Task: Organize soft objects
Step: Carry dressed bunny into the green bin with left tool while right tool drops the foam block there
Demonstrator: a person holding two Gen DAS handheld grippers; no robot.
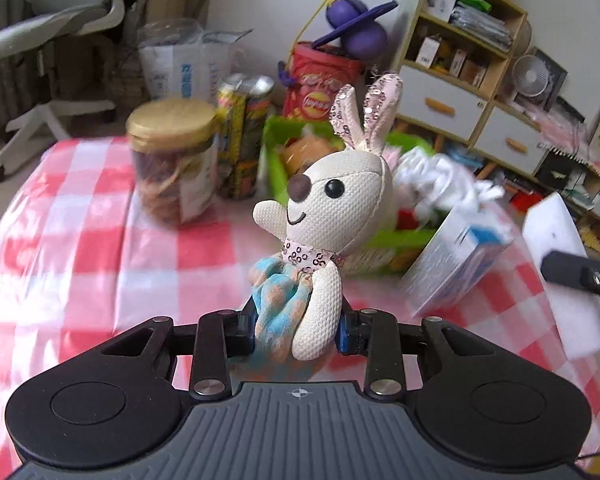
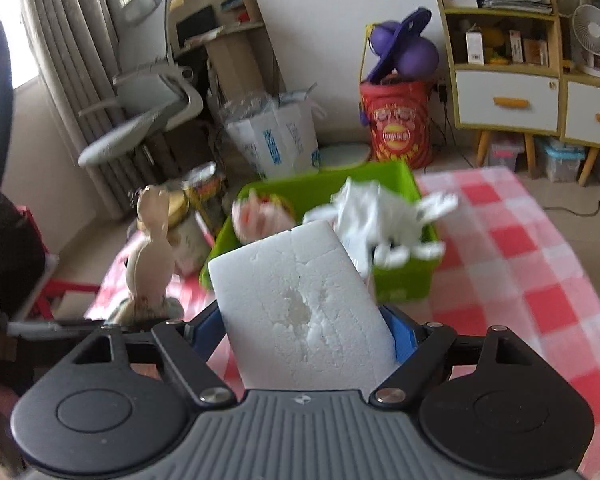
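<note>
My left gripper (image 1: 298,332) is shut on a cream plush bunny (image 1: 332,208) with pink sequined ears and a blue-and-peach dress, held upright above the red-and-white checked cloth (image 1: 80,232). In the right wrist view that same bunny (image 2: 150,256) shows from behind at the left. My right gripper (image 2: 306,334) is shut on a white foam block (image 2: 300,304), which also appears at the right edge of the left wrist view as the foam block (image 1: 556,264). Behind both stands a green bin (image 2: 396,280), also seen as the green bin (image 1: 276,160), holding a white crumpled soft thing (image 2: 380,216) and a blurred toy.
A gold-lidded jar (image 1: 172,156) and tall cans (image 1: 242,140) stand left of the bin. A blue-and-white box (image 1: 456,260) leans by the bin's right side. Beyond the table are a red snack tub (image 2: 398,124), white bags (image 2: 276,136), a chair (image 2: 148,112) and shelves (image 2: 508,60).
</note>
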